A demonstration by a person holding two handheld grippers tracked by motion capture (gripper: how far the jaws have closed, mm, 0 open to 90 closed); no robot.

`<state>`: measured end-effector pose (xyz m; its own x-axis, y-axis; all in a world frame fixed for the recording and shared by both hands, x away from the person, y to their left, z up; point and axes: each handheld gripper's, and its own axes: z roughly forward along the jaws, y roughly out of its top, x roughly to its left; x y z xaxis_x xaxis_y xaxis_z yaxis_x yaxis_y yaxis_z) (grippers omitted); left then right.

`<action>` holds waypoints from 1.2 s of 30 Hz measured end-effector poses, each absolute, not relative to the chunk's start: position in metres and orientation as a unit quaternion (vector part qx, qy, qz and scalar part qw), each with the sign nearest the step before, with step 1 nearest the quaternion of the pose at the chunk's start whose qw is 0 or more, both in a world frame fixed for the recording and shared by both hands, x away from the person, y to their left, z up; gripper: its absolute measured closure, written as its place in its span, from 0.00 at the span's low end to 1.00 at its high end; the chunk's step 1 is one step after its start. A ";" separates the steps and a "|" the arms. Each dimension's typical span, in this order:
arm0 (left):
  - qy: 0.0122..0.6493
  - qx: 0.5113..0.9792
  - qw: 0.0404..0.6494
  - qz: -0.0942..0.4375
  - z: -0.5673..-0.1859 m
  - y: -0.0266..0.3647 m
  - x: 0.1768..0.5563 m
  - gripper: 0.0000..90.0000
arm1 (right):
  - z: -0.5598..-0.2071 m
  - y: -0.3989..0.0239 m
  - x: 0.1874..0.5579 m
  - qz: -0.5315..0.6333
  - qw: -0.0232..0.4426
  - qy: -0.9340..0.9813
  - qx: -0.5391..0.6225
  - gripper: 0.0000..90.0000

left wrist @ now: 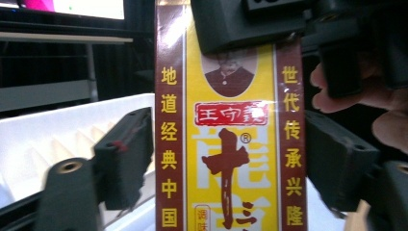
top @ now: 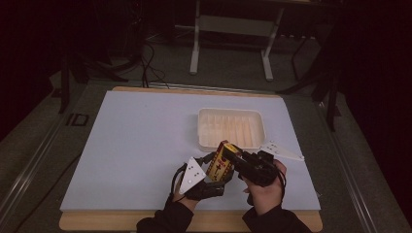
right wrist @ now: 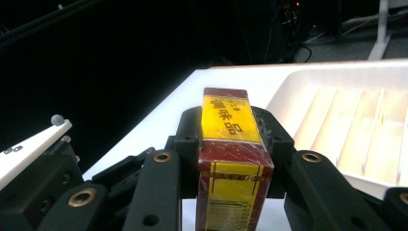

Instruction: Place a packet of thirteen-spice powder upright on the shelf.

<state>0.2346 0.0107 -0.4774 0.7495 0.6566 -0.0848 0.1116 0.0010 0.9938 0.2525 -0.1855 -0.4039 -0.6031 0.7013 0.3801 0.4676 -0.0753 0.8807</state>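
Two grippers meet on one box (top: 222, 162), held above the table's (top: 136, 145) near edge, just short of the white tray (top: 231, 127). Right gripper (right wrist: 234, 139) clamps the box's narrow sides, pads flush. Left gripper (left wrist: 226, 154) stands slack, a gap showing beside its left pad; the box sits between the jaws unpressed. Looks like a hand-over to the right, likely for the tray. Box bottom is cut off, and from above the hands hide the jaws.
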 end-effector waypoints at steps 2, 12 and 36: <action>0.285 0.678 0.642 0.217 -0.476 0.011 0.235 0.22 | -0.401 -0.184 0.252 0.590 0.107 0.676 0.429 0.75; 0.301 0.687 0.629 0.203 -0.466 0.019 0.237 0.05 | -0.393 -0.185 0.256 0.585 0.127 0.682 0.420 0.75; 0.344 0.711 0.579 0.201 -0.473 0.064 0.226 0.02 | -0.366 -0.193 0.288 0.561 0.281 0.664 0.406 0.75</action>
